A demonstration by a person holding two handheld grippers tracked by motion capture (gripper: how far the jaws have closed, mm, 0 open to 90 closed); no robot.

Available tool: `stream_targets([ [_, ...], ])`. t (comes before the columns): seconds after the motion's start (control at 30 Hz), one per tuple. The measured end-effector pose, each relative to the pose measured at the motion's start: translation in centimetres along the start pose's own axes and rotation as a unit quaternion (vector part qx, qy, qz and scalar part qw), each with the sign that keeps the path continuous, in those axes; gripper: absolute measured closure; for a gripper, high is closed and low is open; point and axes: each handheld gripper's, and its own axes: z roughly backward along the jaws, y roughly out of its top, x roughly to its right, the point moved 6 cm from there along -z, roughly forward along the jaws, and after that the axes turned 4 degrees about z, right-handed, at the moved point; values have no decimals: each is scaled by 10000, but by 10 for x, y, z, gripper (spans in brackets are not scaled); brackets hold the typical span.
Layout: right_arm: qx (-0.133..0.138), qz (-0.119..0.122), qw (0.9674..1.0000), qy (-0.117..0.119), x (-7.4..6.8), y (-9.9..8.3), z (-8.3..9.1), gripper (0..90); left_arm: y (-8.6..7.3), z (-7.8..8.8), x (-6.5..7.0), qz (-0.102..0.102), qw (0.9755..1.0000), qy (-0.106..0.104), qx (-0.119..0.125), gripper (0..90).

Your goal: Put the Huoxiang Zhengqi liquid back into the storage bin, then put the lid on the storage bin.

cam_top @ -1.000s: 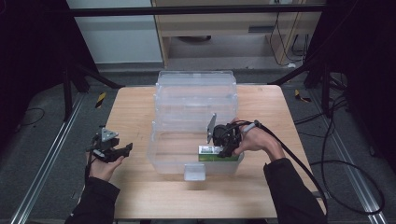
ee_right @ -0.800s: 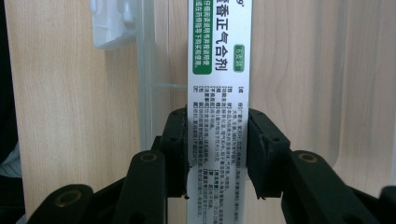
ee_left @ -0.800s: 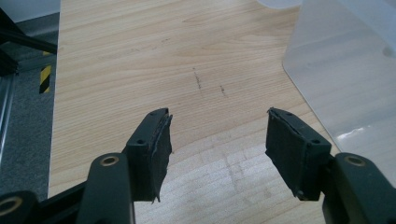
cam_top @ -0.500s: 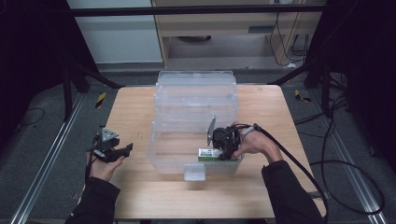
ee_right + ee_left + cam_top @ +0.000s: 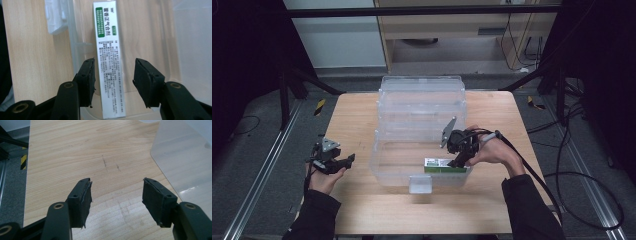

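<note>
A long white and green box (image 5: 439, 165) (image 5: 107, 50) lies flat on the floor of a clear plastic bin (image 5: 412, 125), close to its front wall. My right gripper (image 5: 457, 162) (image 5: 113, 75) reaches down into the bin over the box's right end. Its jaws have just been opening and now stand open, with the box between them. The left pad is close beside the box, while the right pad (image 5: 145, 80) stands well off it. My left gripper (image 5: 347, 161) (image 5: 116, 192) hovers open over bare wood, left of the bin, with nothing between its pads.
The bin stands in the middle of the wooden table (image 5: 357, 115), its lid (image 5: 422, 85) folded back behind it. A latch tab (image 5: 420, 184) sticks out at the bin's front. The bin's rounded corner (image 5: 180, 157) lies to the right of the left gripper.
The right hand has shifted slightly over the box, which stays on the bin floor. The left hand has kept still.
</note>
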Motion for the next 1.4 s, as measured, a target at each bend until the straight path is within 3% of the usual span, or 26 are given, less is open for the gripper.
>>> stream_targets([
  [0.13,205,-105,9996,-157,1,0,11,495,0,0,0,4,10000,1,7,397],
  [0.3,449,-399,9979,-234,1,2,22,505,1,1,0,8,10000,-10,18,398],
  [0.57,611,-483,9966,-263,-6,8,24,480,1,0,0,14,10000,-54,22,398],
  [0.97,794,-527,9953,-167,-17,24,14,469,1,1,0,17,10000,-57,39,399],
  [1.4,720,-473,9963,67,-30,33,-5,485,2,2,0,24,10000,-61,66,398],
])
